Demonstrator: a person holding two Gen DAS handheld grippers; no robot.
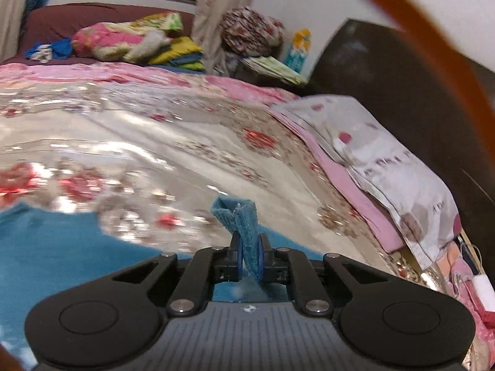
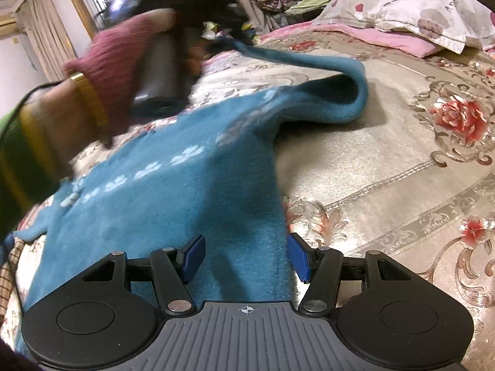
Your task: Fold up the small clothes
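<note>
Teal knit sleeve (image 1: 244, 232) is pinched between the closed pads of the left gripper (image 1: 250, 258), lifted off the floral bedspread (image 1: 185, 142); pillow (image 1: 386, 167) lies at the bed's right edge. From the right wrist, the sweater (image 2: 173, 191) lies mostly flat near the bed's front edge, its sleeve raised towards the body, so folding looks barely begun. Right gripper (image 2: 246, 258) hovers open, astride the hem, gripping nothing

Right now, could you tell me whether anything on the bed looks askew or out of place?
Only the fuzzy blue garment with white paw prints: one sleeve is lifted off the floral bedspread, pinched in the left tool.
</note>
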